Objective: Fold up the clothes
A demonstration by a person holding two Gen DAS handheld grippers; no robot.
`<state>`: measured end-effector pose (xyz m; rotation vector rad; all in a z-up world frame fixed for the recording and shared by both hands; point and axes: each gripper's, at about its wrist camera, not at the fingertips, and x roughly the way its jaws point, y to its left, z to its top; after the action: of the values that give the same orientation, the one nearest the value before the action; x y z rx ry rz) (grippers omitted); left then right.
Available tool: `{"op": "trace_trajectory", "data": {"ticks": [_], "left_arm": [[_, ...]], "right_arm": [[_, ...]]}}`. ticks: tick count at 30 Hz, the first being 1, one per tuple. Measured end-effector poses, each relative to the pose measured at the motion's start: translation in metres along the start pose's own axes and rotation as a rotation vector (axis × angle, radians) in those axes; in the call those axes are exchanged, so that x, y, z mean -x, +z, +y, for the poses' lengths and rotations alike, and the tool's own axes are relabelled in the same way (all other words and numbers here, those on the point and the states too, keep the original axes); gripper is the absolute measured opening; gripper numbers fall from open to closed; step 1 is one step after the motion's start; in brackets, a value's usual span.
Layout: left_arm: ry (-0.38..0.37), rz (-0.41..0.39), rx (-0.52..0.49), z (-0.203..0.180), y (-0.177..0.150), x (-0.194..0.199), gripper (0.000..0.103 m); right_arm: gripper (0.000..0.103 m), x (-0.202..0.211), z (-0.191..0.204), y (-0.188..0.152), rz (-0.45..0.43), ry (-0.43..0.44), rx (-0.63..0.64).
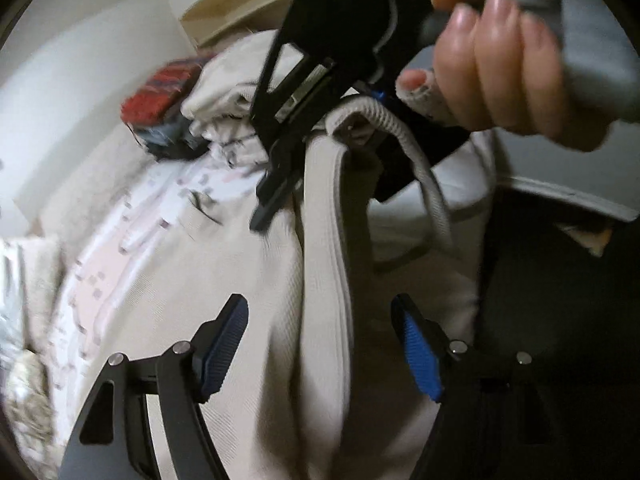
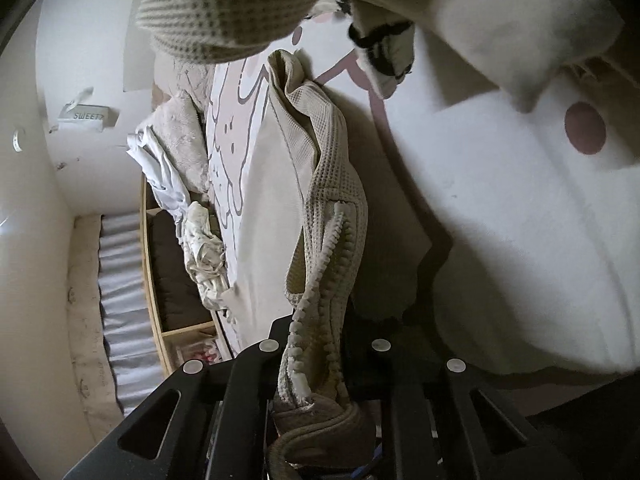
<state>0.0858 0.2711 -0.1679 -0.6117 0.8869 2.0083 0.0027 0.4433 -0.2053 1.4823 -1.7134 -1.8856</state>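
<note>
Currently my right gripper [image 2: 316, 392] is clamped on the beige waffle garment [image 2: 320, 184], hanging lengthwise over the bed [image 2: 520, 220]. My left gripper [image 1: 320, 344], fingers apart, straddles its hem band [image 1: 324, 240], untouched.

Garment [image 1: 320, 280]: hangs from the right gripper [image 1: 280, 184], its lower part on the bedspread [image 1: 132, 264]; collar band uppermost, between the right gripper's closed jaws. Left gripper [image 1: 320, 344]: before and below, one finger on each side of the cloth, apart from it. Folded stack [image 1: 224, 92]: behind, on the bed. Box [image 1: 164, 100]: left of the stack. Shelf [image 1: 236, 4]: behind both.
</note>
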Motion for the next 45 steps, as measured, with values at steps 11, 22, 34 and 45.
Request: {"op": "trace_trajectory", "data": {"ticks": [11,22,34,45], "left_arm": [[0.158,0.055,-0.125,-0.006,0.012,-0.022,0.031],[0.132,0.063,0.018,0.035,0.014,-0.014,0.014],[0.043,0.02,0.234,0.089,0.006,0.005,0.014],[0.011,-0.014,0.285,0.089,0.003,0.017,0.014]], "right_arm": [[0.015,-0.005,0.016,0.0,0.012,-0.003,-0.043],[0.033,-0.001,0.042,-0.007,-0.028,-0.095,0.089],[0.082,0.055,0.157,-0.023,-0.296,-0.409,0.729],[0.08,-0.089,0.175,0.133,0.076,-0.551,0.416]]}}
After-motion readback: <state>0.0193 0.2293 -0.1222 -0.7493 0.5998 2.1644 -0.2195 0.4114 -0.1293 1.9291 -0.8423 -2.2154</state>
